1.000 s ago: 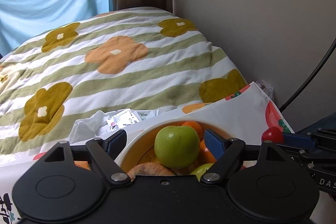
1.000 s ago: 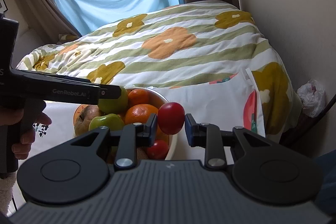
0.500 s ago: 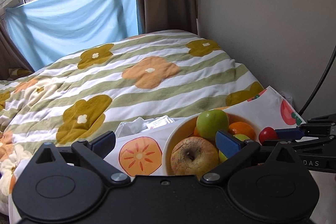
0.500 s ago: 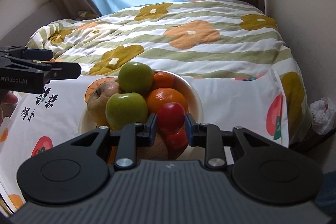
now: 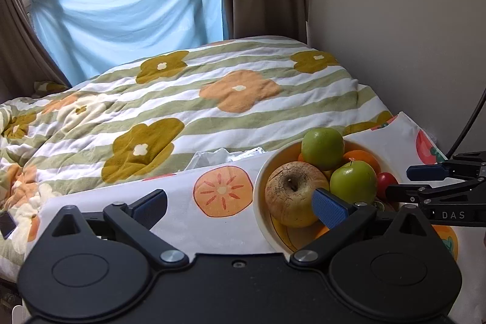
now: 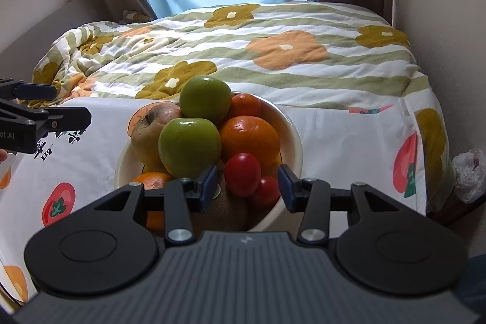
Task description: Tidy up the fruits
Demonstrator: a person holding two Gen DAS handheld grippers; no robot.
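Observation:
A cream bowl (image 6: 291,135) holds two green apples (image 6: 189,148), a wrinkled brown apple (image 6: 148,126), oranges (image 6: 250,138), a kiwi and two red tomatoes. My right gripper (image 6: 247,184) hangs over the bowl's near edge, its jaws opening. The upper tomato (image 6: 243,173) lies on the pile between the pads, with a gap on each side. My left gripper (image 5: 240,205) is wide open over the tablecloth, left of the bowl (image 5: 258,202), holding nothing. Its right finger (image 5: 329,207) overlaps the brown apple (image 5: 288,196).
The bowl stands on a white fruit-print tablecloth (image 6: 349,141) at the foot of a bed with a striped flower quilt (image 6: 273,50). A wall and a dark cable (image 5: 467,123) are on the right. A white plastic bag (image 6: 469,172) lies by the table's right edge.
My right gripper set the tomato down on the fruit pile and its jaws parted from it. My left gripper drew back to the left, away from the green apple, and opened wider.

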